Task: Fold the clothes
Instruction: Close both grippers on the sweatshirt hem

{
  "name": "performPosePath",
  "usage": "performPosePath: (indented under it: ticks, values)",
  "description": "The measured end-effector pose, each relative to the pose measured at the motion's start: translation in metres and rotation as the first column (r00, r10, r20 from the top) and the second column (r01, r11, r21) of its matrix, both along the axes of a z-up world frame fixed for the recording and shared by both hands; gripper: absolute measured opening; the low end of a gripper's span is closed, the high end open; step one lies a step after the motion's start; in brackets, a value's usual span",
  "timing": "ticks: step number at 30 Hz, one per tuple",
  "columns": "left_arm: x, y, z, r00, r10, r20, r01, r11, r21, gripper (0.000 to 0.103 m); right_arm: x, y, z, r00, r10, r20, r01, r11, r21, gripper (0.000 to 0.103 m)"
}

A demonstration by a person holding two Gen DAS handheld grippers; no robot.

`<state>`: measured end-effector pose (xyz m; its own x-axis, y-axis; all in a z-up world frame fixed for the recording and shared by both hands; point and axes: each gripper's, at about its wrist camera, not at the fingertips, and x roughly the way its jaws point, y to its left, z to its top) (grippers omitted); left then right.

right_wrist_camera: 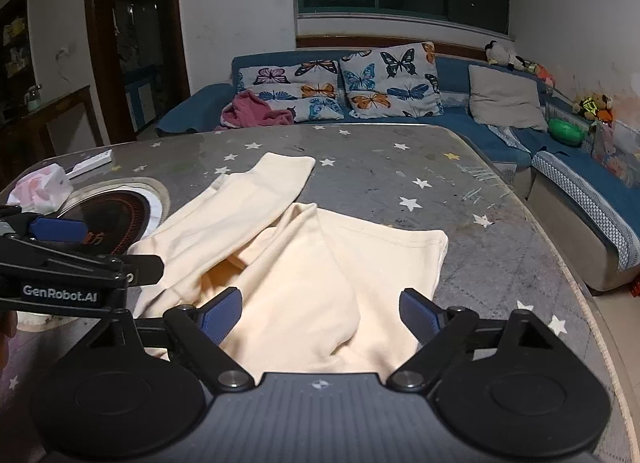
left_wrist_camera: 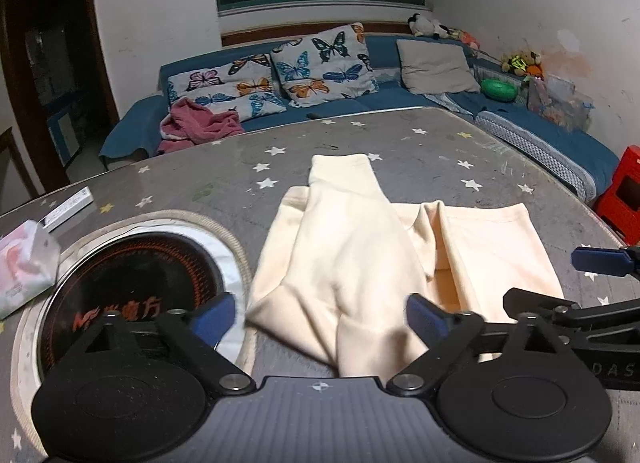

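Just ahead of both gripper tips (spread wide), cream garment (left_wrist_camera: 352,263), ungrasped.

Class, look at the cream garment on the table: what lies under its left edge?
The cream garment rests on the starry tabletop; its left edge overlaps the round cooktop's pale rim. Whatever else sits beneath the cloth is covered.

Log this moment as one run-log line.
left claw: open | right claw: open | cream garment: part-folded on table, unheld
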<state>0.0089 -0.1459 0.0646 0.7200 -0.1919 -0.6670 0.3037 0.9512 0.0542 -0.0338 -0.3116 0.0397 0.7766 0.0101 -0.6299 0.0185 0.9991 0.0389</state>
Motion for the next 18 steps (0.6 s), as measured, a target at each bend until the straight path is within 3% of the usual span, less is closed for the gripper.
performPosePath:
  ticks: [3,7,12,18]
  values:
    - [0.008,-0.007,-0.002,1.000,-0.026,-0.005,0.025,1.000,-0.004,0.084,0.008,-0.006,0.001,1.000,-0.010,-0.003,0.010,1.000,0.007,0.078]
    - [0.013,-0.013,-0.007,0.998,-0.064,-0.018,0.064,0.998,-0.009,0.075,0.021,-0.018,0.004,1.000,-0.030,-0.009,0.030,0.999,0.017,0.067]
    - [0.020,-0.020,-0.013,0.993,-0.112,-0.035,0.112,0.994,-0.016,0.075,0.045,-0.025,0.003,0.999,-0.033,-0.025,0.033,0.999,0.012,0.060]
    - [0.025,-0.028,-0.020,0.985,-0.167,-0.045,0.167,0.986,-0.011,0.074,0.079,-0.031,-0.003,0.999,0.014,-0.049,-0.009,0.995,0.097,0.052]
